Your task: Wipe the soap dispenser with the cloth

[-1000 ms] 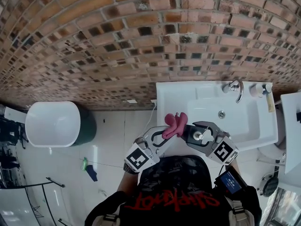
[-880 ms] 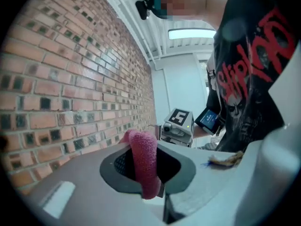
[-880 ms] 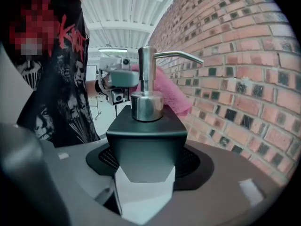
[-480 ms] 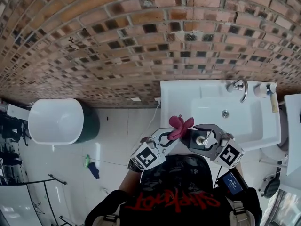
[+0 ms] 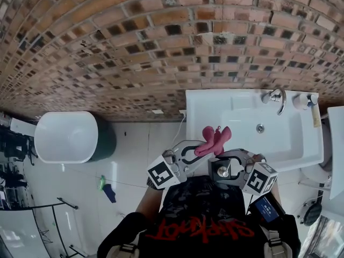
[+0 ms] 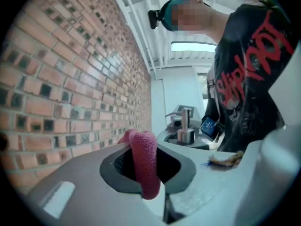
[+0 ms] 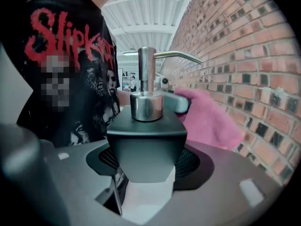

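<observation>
In the head view my left gripper [image 5: 202, 150] is shut on a pink cloth [image 5: 214, 140], whose loose end sticks up over the front edge of the white sink [image 5: 301, 144]. My right gripper [image 5: 223, 164] is shut on the dark square soap dispenser [image 5: 221, 171] with its chrome pump, just below and right of the cloth. The right gripper view shows the dispenser [image 7: 146, 145] clamped upright between the jaws, the cloth [image 7: 209, 119] close behind its right side. In the left gripper view the cloth [image 6: 143, 161] hangs folded between the jaws and the dispenser [image 6: 185, 130] stands ahead.
A brick wall [image 5: 134, 47] runs behind the sink, which has a chrome tap [image 5: 277, 100] and a small bottle [image 5: 307, 100] at its back right corner. A white-topped round container [image 5: 67, 137] stands on the tiled floor at left, with small green and blue items [image 5: 106, 189] nearby.
The left gripper has carried the cloth to the right, over the dispenser. The right gripper has brought the dispenser left and nearer the person, so the two are now close together.
</observation>
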Action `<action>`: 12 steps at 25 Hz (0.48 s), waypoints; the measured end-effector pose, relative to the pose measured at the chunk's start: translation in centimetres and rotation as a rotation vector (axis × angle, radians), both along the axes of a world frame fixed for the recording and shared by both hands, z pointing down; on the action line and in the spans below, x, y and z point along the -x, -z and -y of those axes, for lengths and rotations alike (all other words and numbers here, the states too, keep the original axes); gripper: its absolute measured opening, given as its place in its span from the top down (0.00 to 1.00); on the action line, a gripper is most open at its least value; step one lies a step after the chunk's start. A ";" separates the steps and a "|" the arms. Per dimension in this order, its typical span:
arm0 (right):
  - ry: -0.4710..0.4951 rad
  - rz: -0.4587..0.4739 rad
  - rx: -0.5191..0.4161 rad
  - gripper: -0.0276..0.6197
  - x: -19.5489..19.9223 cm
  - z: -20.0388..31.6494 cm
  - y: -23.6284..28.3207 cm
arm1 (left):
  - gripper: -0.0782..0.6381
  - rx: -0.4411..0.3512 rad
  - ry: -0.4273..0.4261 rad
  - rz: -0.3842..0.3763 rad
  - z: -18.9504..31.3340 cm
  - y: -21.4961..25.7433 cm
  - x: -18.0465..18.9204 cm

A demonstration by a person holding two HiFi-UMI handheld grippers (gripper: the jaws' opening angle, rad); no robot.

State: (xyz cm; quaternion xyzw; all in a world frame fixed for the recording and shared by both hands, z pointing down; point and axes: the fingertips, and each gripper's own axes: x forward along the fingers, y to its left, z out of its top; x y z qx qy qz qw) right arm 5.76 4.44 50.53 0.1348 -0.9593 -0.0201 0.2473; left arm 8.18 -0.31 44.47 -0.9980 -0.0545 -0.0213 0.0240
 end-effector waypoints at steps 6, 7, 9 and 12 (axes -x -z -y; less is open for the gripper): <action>-0.006 0.008 0.014 0.48 -0.2 -0.4 0.9 | 0.82 -0.135 -0.169 0.129 -2.4 0.1 -0.9; -0.007 0.015 0.012 0.48 -0.4 -0.3 1.1 | 0.82 -0.135 -0.183 0.132 -2.4 0.0 -0.8; -0.021 0.044 0.009 0.48 -0.9 0.0 1.7 | 0.82 -0.122 -0.213 0.154 -2.5 -0.5 -0.2; -0.042 0.104 -0.013 0.48 -1.7 0.2 3.9 | 0.82 -0.093 -0.203 0.232 -3.0 -3.2 0.4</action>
